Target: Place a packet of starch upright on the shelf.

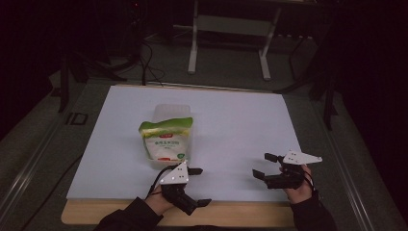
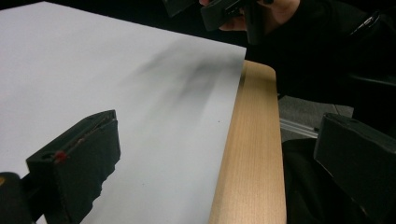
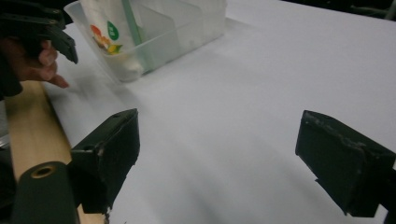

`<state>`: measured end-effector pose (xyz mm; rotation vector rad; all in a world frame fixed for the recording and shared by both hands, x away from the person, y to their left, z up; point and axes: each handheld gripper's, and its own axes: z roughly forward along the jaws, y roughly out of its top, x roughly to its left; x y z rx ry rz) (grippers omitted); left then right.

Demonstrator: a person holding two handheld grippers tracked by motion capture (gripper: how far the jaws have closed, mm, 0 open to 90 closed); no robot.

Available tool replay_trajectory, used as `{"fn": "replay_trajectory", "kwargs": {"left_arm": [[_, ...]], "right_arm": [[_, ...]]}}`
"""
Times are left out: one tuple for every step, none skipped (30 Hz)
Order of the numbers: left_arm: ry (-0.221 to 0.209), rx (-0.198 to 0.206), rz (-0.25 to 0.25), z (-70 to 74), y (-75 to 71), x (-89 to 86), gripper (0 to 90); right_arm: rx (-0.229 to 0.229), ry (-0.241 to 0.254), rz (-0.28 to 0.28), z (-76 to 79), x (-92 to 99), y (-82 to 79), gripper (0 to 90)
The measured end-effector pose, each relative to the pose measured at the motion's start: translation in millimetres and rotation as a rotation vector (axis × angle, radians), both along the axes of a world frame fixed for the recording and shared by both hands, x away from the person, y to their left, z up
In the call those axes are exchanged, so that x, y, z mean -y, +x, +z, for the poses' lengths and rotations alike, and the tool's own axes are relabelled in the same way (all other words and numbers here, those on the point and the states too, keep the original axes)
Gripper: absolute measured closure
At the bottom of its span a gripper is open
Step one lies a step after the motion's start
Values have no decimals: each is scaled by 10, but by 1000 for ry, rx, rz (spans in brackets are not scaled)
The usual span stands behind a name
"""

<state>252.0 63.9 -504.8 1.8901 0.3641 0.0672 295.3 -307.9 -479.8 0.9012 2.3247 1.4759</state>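
A green-and-white bag point(image 1: 167, 138) stands upright in a clear plastic container point(image 1: 171, 111) on the white sheet point(image 1: 231, 120). My left gripper point(image 1: 199, 186) sits just in front of the container at the table's near edge, open and holding nothing. My right gripper point(image 1: 264, 165) is open to the right, low over the sheet, also holding nothing. In the left gripper view, its jaws point(image 2: 219, 135) spread over the sheet's edge and the wooden table rim point(image 2: 252, 154). In the right gripper view, the jaws point(image 3: 218, 126) face the container point(image 3: 187, 28) and bag point(image 3: 109, 32), well short of them.
The white sheet covers most of the wooden table point(image 1: 144, 214). A white metal frame point(image 1: 231, 33) and cables stand on the dark floor behind. Bare sheet lies right of the container. The other hand's gripper point(image 3: 42, 28) shows at the top left of the right gripper view.
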Motion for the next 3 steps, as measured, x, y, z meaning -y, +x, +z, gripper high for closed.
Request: {"fn": "replay_trajectory", "kwargs": {"left_arm": [[4,-1,5,3,4,0,8],[2,1,7,3,7,-4,8],[2,1,7,3,7,-4,8]], "right_arm": [[2,-3,-2,0,-1,1,136],[0,-1,1,1,1,3,136],[1,2,-3,0,2,2,135]]}}
